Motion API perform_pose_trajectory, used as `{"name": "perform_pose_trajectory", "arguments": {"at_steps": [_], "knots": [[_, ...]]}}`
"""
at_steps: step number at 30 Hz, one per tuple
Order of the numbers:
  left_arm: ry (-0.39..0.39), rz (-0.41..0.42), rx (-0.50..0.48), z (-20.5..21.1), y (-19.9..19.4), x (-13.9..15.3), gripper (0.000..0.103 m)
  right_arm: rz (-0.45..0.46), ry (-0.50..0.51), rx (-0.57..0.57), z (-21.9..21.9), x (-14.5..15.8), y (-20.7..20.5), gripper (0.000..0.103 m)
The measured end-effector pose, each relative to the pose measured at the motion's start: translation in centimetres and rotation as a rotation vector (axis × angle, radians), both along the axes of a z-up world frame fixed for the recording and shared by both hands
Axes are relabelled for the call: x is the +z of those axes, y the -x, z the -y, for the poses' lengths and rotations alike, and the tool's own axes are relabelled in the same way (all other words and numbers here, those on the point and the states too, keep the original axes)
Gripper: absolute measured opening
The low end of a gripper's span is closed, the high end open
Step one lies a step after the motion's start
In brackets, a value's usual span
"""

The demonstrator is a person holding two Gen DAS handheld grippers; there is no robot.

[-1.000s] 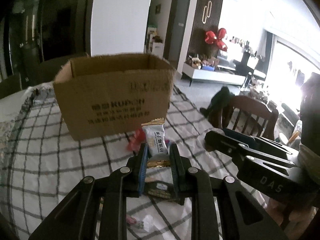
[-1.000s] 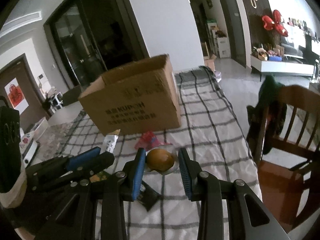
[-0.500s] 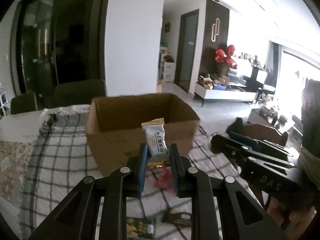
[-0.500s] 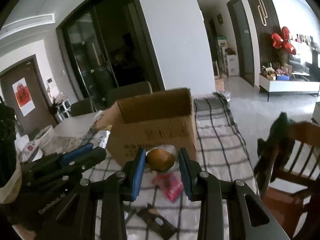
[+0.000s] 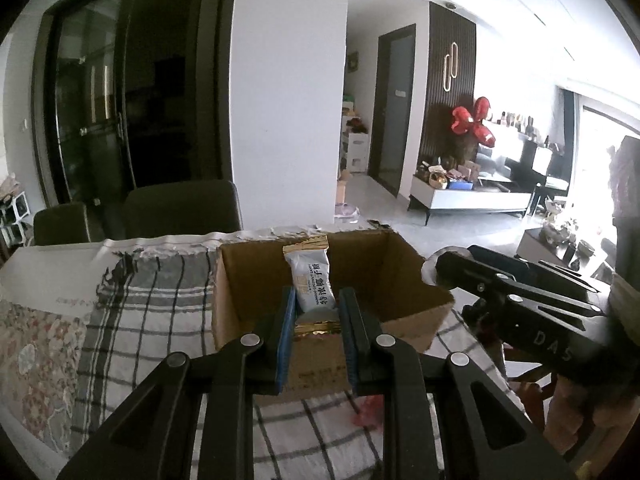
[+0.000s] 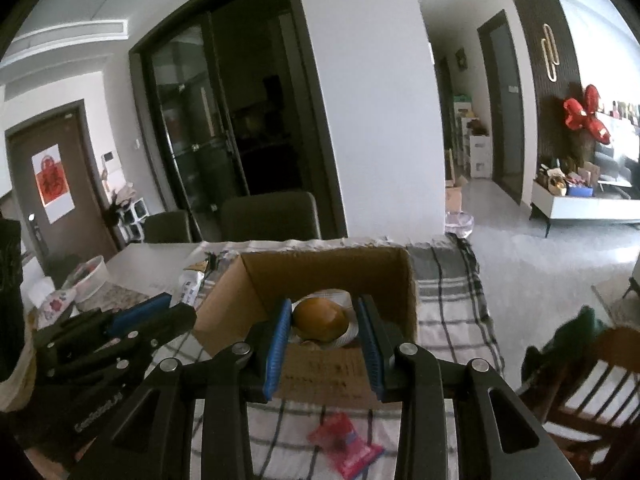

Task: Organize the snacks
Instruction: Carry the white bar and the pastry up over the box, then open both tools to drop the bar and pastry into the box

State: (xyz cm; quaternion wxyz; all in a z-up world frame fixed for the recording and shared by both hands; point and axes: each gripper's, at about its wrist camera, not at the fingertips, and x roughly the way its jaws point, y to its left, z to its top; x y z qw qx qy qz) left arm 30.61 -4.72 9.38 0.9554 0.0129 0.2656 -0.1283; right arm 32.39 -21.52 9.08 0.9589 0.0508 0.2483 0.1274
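My left gripper is shut on a white candy packet with gold ends, held upright above the near wall of the open cardboard box. My right gripper is shut on a round bun in clear wrap, held over the same box at its near edge. Each gripper shows in the other's view: the right one to the right, the left one to the left.
A checked cloth covers the table. A pink snack packet lies on it in front of the box. Dark chairs stand behind the table, a wooden chair at the right. A white bowl sits far left.
Both grippers have risen and moved forward with their snacks, from low over the cloth to the box's open top. The box's inside now shows; loose packets on the cloth have dropped out of sight.
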Motion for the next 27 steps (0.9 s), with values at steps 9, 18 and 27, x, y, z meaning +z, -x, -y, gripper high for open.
{"name": "perform_pose_trajectory", "arguments": {"at_steps": [9, 18, 27], "knots": [[-0.008, -0.053, 0.011, -0.5, -3.5, -0.7, 0.023, -0.039, 0.042, 0.005, -0.9, -0.6, -3.2, 0.035], [-0.022, -0.047, 0.048, -1.4, -3.7, -0.5, 0.048, -0.037, 0.099, -0.056, -1.5, -0.4, -3.7, 0.054], [-0.068, 0.002, 0.064, -1.6, 1.1, 0.0, 0.057, -0.022, 0.102, -0.011, -2.0, -0.8, 0.2, 0.054]]}}
